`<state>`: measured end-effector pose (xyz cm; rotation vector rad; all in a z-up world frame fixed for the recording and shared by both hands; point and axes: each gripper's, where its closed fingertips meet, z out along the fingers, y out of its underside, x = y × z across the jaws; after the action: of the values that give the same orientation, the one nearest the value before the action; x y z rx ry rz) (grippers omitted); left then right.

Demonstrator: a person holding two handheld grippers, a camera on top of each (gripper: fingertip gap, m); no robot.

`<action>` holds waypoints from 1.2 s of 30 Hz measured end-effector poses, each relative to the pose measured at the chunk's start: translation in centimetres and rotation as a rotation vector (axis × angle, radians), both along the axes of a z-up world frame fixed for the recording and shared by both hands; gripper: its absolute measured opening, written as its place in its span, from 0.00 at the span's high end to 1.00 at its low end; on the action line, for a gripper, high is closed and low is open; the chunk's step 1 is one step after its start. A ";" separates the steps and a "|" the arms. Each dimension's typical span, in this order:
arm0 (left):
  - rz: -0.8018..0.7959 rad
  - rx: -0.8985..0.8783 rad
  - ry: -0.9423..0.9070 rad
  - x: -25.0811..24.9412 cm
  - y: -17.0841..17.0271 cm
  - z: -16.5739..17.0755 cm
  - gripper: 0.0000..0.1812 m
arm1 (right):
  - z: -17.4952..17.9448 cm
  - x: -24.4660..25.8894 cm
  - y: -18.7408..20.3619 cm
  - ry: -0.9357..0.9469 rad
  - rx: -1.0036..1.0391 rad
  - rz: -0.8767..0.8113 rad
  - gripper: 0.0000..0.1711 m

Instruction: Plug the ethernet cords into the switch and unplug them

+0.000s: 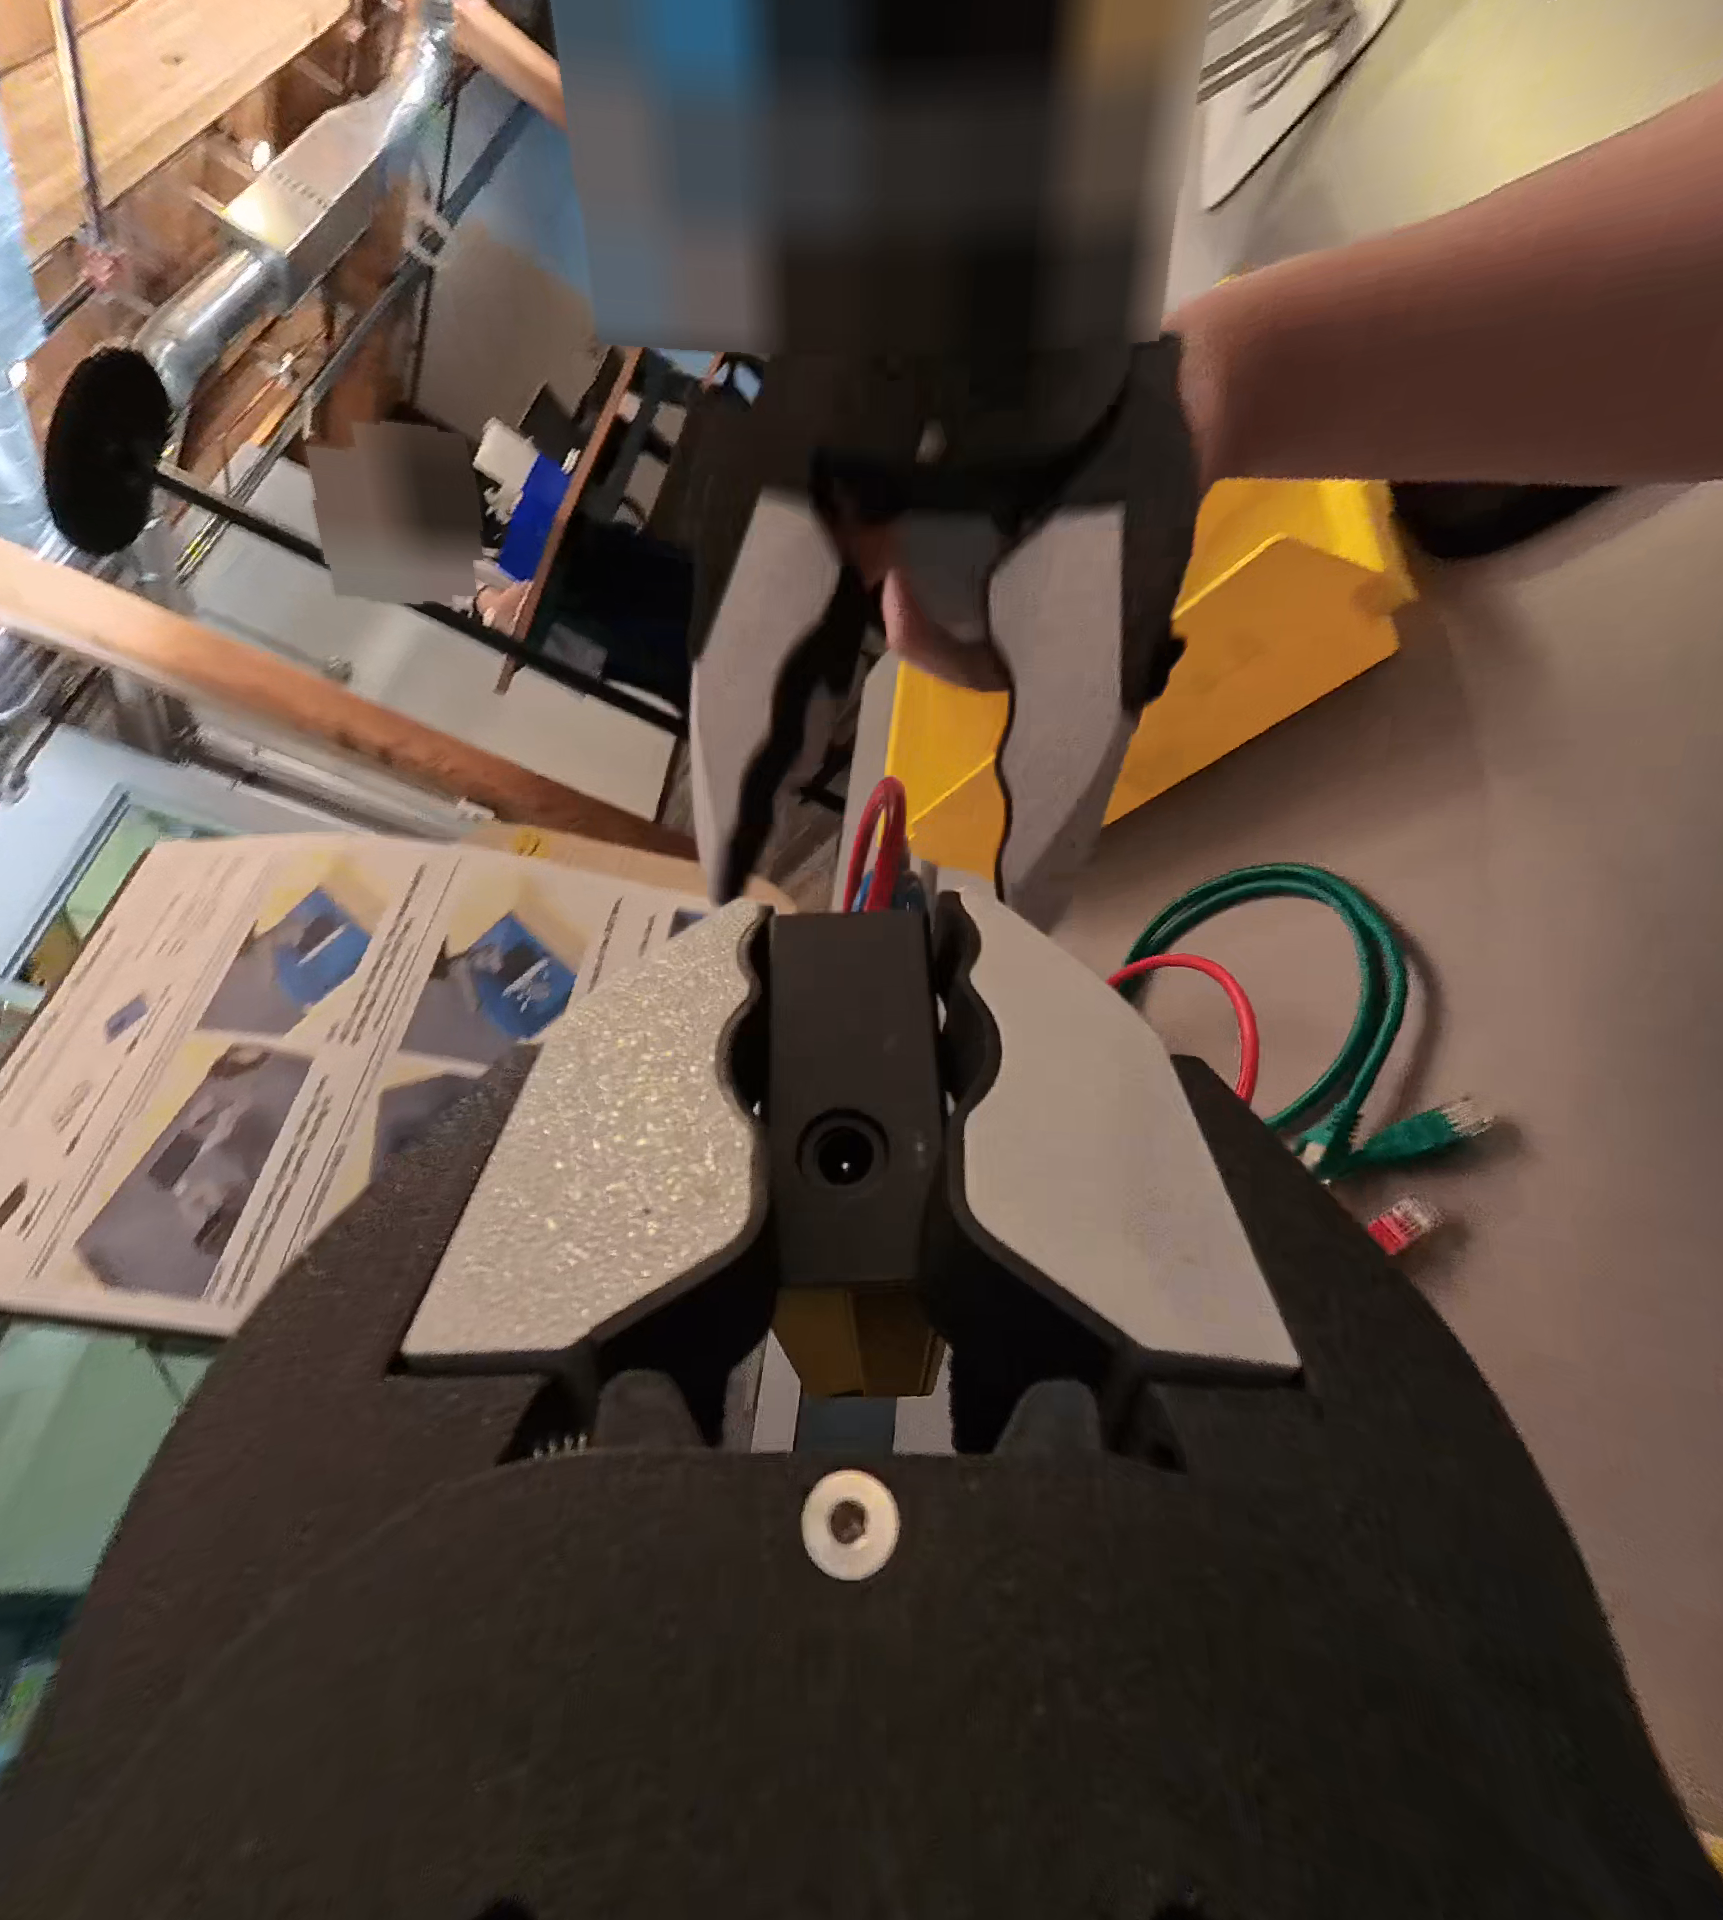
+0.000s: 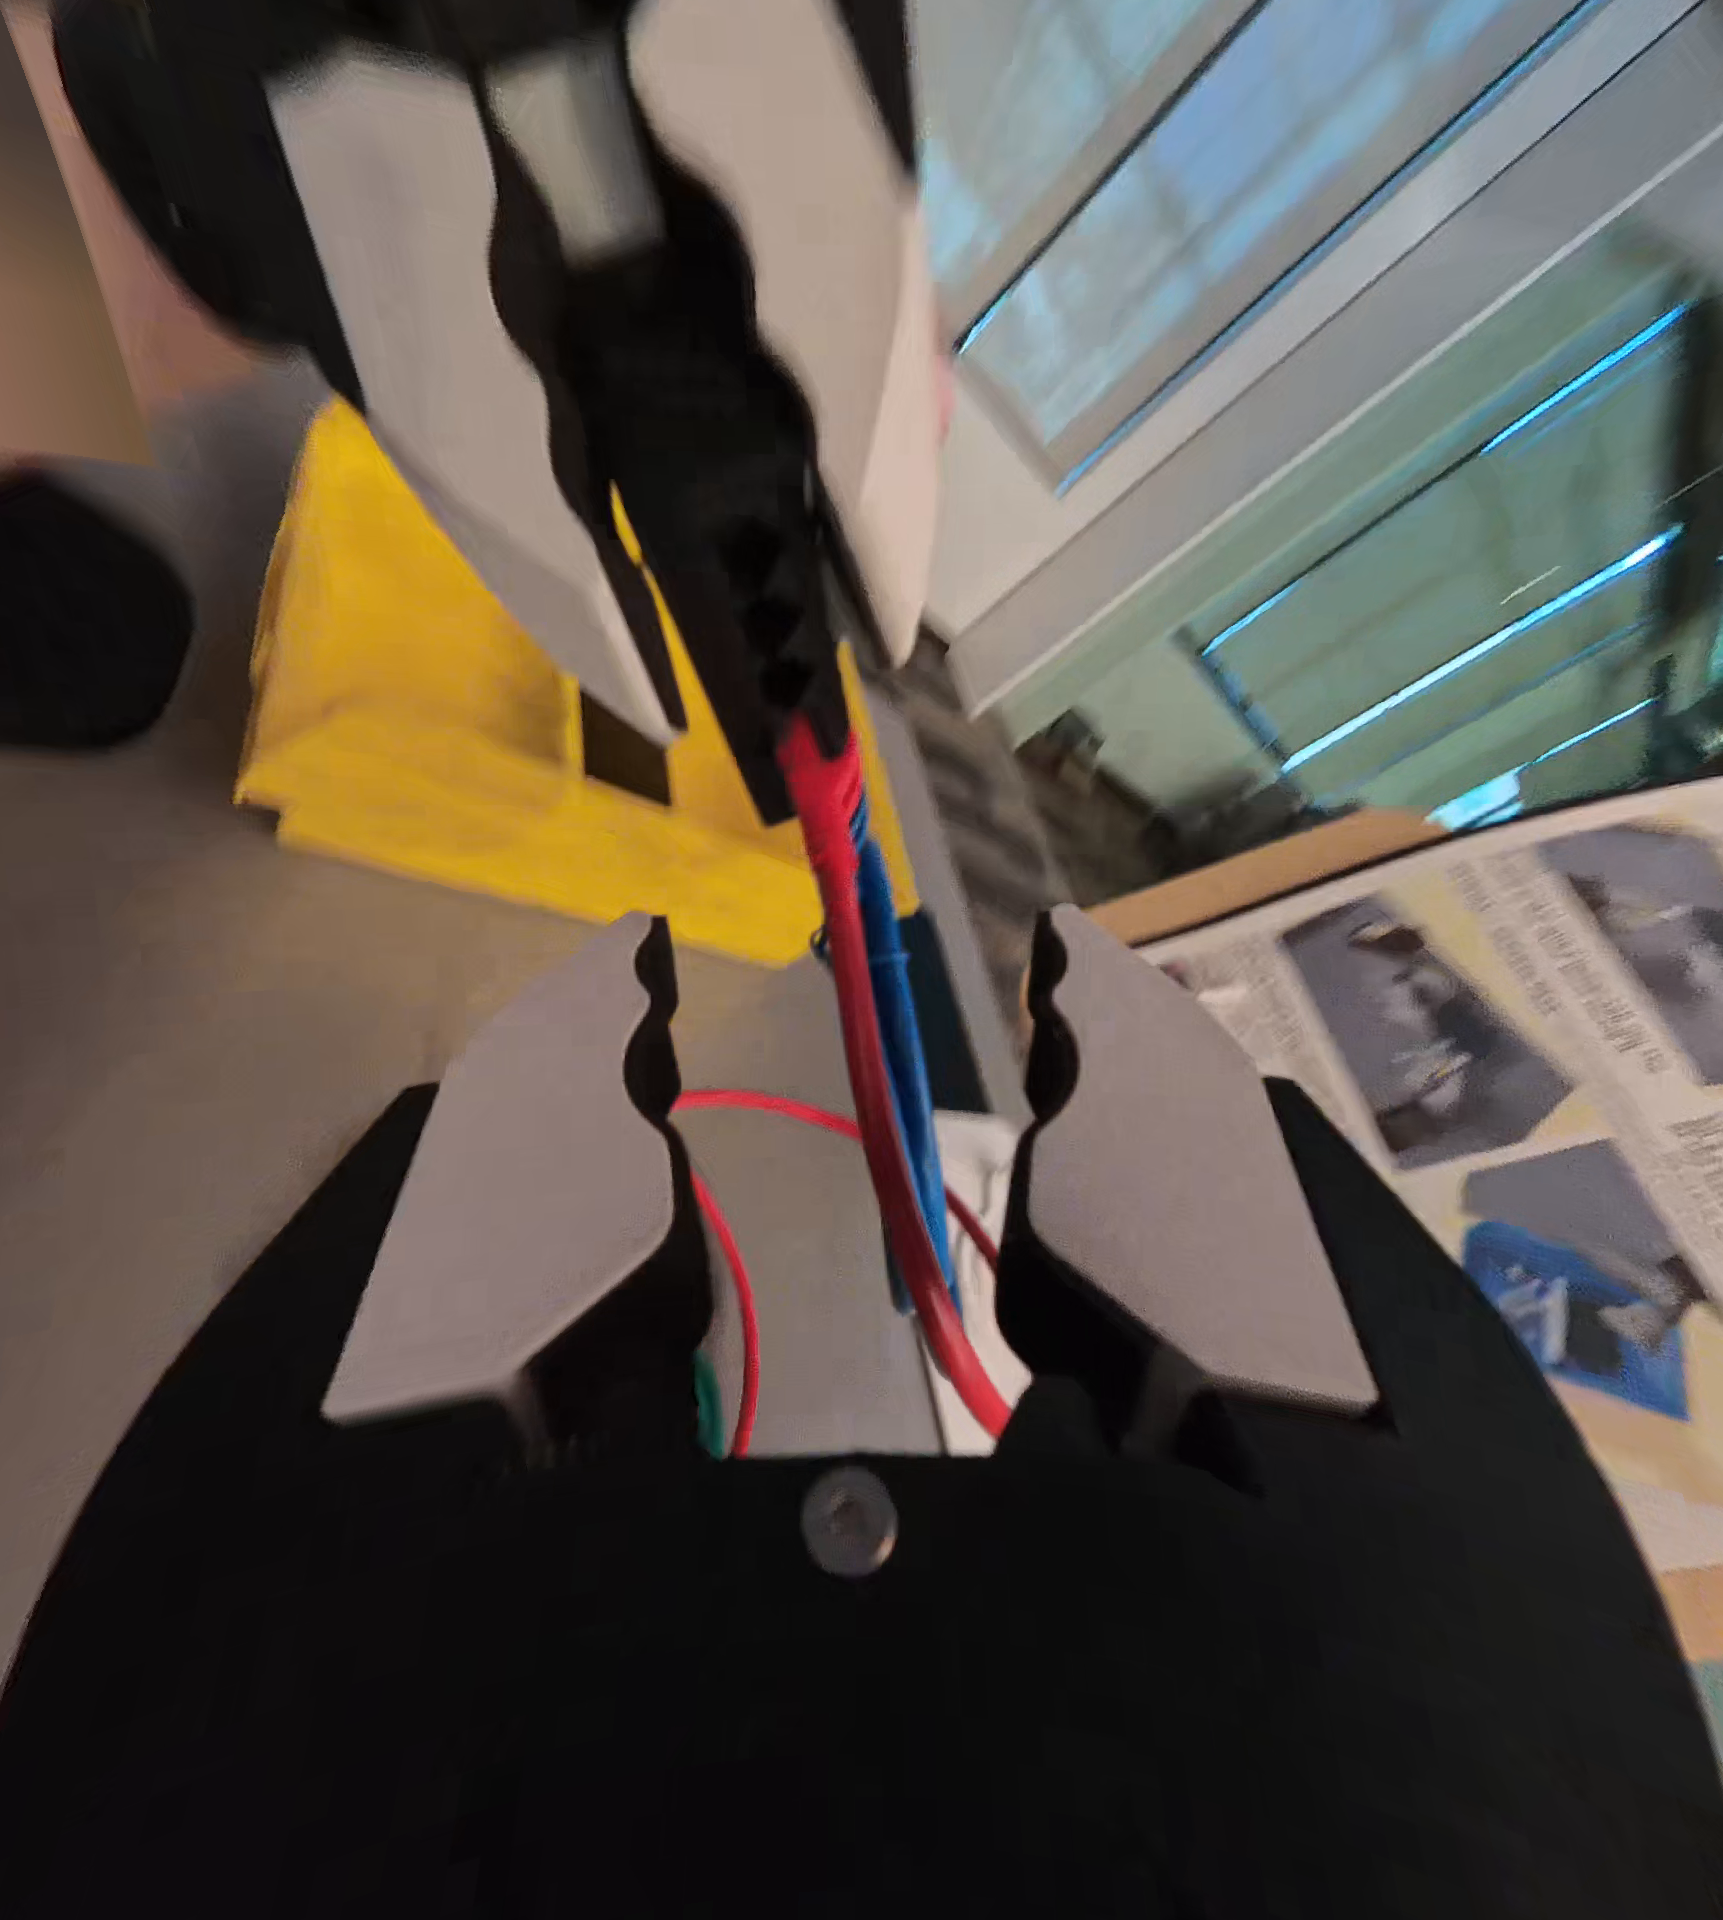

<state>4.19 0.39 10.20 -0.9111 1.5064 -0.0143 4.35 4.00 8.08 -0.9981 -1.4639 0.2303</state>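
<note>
Jaws first: our left gripper is clamped on the black switch, held mid-frame off the grey surface, while our right gripper hangs spread wide, holding nothing. The red cord and blue cord run up the middle of the right wrist view into the switch, so we'd pinch the red plug's boot right at the port, squeeze its tab and pull straight. A green cord lies loose at centre right of the left view.
</note>
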 end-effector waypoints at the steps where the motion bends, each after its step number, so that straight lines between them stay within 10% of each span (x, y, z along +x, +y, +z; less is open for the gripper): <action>1: -0.016 0.004 0.010 0.5 -0.4 -0.2 0.84 | -1.2 0.2 0.6 -0.057 -0.034 -0.026 0.66; 4: -0.031 0.006 0.036 1.6 -0.8 -0.7 0.84 | -2.9 1.4 1.9 -0.150 -0.058 -0.095 0.94; 13: 0.357 0.150 0.021 -0.6 5.2 -0.1 0.78 | -0.6 4.7 4.7 -0.315 0.169 -0.558 0.95; 30: 0.445 0.134 0.094 -2.2 7.2 -1.8 0.67 | 0.5 4.3 3.8 -0.470 0.480 -0.620 0.95; 36: 0.403 0.207 0.087 -1.9 7.0 -1.3 0.79 | 2.1 3.5 2.1 -0.456 0.579 -0.625 0.94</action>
<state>2.25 7.37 8.87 -1.0409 1.3504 0.4711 7.85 6.07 10.17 -0.9981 -1.4106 -0.8758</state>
